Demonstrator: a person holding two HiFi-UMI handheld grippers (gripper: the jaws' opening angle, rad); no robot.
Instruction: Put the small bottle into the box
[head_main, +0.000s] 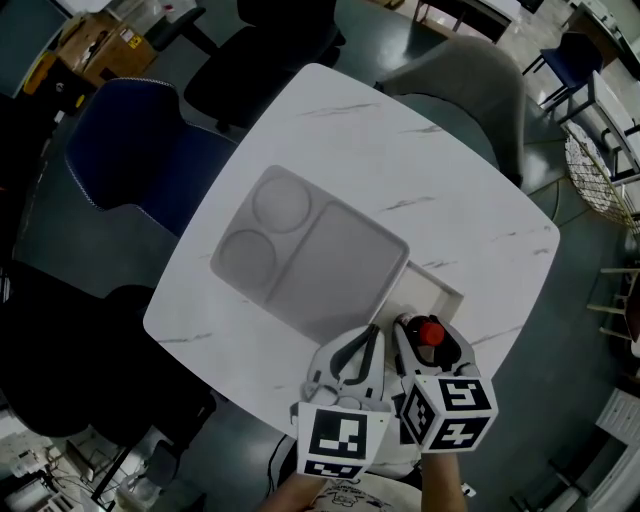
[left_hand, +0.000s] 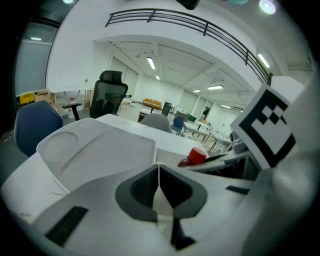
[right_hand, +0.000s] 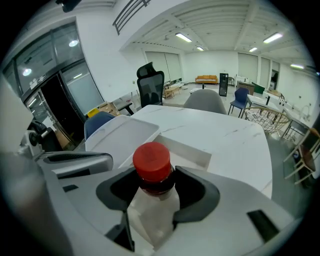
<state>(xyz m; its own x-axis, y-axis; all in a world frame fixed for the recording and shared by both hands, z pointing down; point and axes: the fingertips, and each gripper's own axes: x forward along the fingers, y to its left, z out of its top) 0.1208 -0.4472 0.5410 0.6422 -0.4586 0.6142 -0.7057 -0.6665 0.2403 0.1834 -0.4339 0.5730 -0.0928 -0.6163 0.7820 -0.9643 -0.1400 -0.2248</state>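
The small bottle (head_main: 430, 333) has a red cap and dark contents at the neck. My right gripper (head_main: 428, 338) is shut on it just below the cap, as the right gripper view shows, with the bottle (right_hand: 151, 165) upright between the pads. It hangs over the near end of the low white box (head_main: 441, 284), which lies on the table to the right of the grey tray (head_main: 330, 260). My left gripper (head_main: 368, 345) is shut with nothing in it, close beside the right one, at the tray's near corner. In the left gripper view the red cap (left_hand: 197, 154) shows to the right.
The white marble table (head_main: 400, 150) has its near edge right under both grippers. The tray has two round wells (head_main: 281, 200) at its far left. A blue chair (head_main: 130, 150), a black chair (head_main: 270, 50) and a grey chair (head_main: 460, 70) stand round the table.
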